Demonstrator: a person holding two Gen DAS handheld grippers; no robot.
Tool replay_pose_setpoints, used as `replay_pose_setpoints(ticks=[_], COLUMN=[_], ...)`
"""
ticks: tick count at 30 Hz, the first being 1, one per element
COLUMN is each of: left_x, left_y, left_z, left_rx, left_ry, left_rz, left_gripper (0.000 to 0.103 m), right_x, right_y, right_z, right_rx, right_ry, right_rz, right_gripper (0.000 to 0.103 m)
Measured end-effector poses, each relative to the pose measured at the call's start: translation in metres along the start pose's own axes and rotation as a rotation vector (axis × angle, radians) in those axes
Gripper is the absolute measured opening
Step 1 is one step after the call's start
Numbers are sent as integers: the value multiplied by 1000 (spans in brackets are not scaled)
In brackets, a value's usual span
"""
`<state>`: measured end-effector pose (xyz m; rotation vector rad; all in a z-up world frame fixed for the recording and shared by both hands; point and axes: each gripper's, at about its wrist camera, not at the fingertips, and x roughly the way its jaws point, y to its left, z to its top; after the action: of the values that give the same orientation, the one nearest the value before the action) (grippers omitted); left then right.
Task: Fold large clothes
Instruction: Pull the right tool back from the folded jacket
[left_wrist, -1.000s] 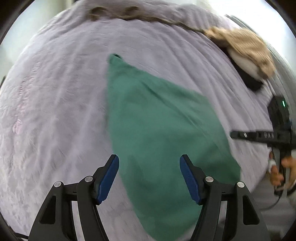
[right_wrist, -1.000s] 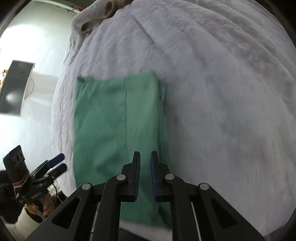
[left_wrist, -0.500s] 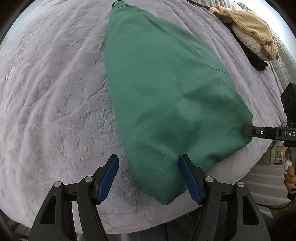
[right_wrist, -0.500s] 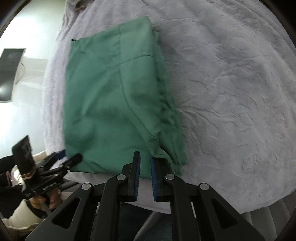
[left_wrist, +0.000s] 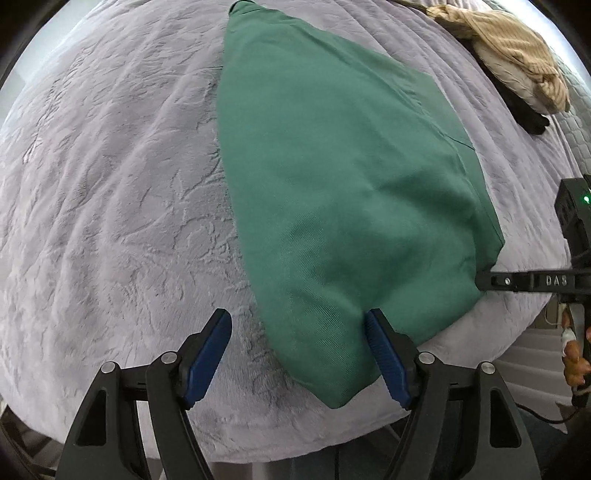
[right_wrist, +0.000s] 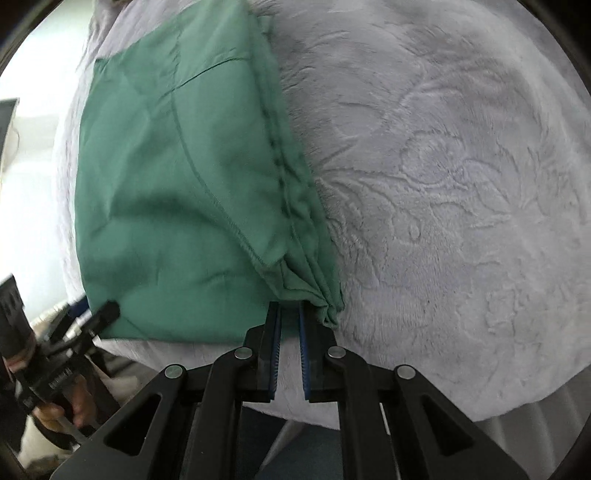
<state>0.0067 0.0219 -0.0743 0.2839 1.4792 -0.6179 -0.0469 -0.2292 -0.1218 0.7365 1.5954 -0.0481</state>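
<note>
Two grippers worked a folded green garment lying on the grey plush bedspread near its front edge. The left gripper had just been widening its jaws, which stood spread over the garment's near corner, the pads not pressing it. The right gripper was nearly closed, pinching the bunched corner of the cloth. A beige knit lay far off.

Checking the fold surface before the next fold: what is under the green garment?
The green garment lies folded on a pale lilac plush blanket, which shows all round it. Whatever lies beneath its folded layers is covered.
</note>
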Motion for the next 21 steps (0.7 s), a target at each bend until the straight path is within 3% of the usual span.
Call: replay_pose_setpoints(ticks=[9,21], left_x=[-14,-46], left_y=[6,26], left_z=[4,16], left_rx=[-24,-41], left_ry=[-7,-59], left_rz=[38,112], left_gripper=[76,76], right_x=[-17,-65], right_y=[0,6], right_z=[-18,-15], right_rx=[-19,-18], right_ry=[16,-135], right_rz=[-44,2], right_gripper=[13,13])
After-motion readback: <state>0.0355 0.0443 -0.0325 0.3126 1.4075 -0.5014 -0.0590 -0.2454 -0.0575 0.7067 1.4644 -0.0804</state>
